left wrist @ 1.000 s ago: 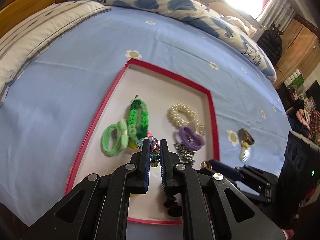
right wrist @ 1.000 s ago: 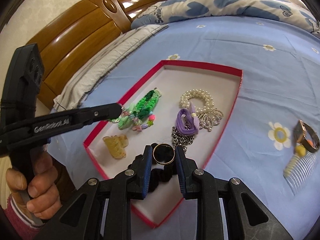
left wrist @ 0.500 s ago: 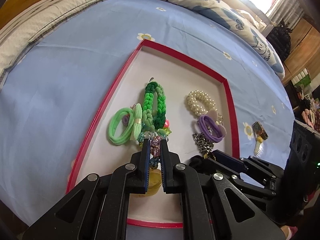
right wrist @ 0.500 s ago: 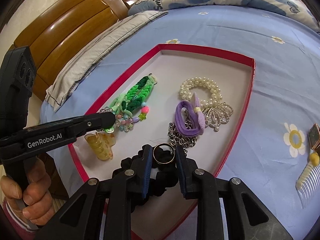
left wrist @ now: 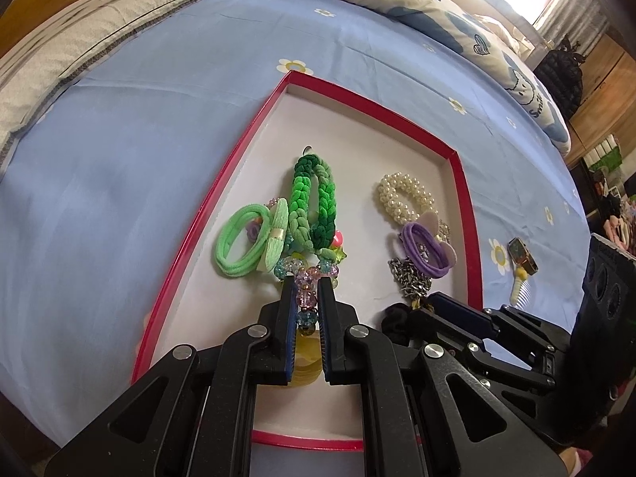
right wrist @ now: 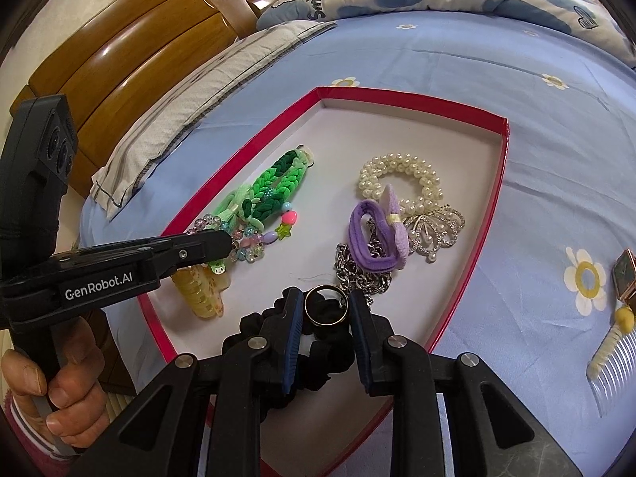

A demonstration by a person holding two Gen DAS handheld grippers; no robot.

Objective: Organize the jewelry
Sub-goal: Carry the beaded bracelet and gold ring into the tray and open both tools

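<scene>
We see the left gripper (left wrist: 306,298) pressed tight on a bracelet of clear pink and blue glass beads (left wrist: 307,292), near the tray's near-left corner. The right gripper (right wrist: 326,310) pinches a thin gold metal ring (right wrist: 326,305) edge to edge, just over a black fabric scrunchie (right wrist: 314,351) by the tray's near edge.

Both work inside a shallow white-floored cardboard tray with a red rim (right wrist: 409,97), lying on a light blue flowered bedsheet (right wrist: 497,67). Under the left jaws lies a translucent yellow plastic claw clip (right wrist: 200,288), close to the left rim. Beyond the beads, a braided green cord loop (left wrist: 312,202) and a pale green elastic hair tie (left wrist: 242,240) run along the left side. Toward the right rim sit a silver chain (right wrist: 357,272), a purple elastic hair tie with a bow (right wrist: 377,234), a silver butterfly brooch (right wrist: 435,226) and a white pearl bracelet (right wrist: 397,175).

The tray's far half is bare floor (the widest free room), as is a strip down the middle between the two rows. Outside the right rim, on the sheet, lie a square green-faced watch (right wrist: 624,274) and a yellow comb (right wrist: 612,346).
</scene>
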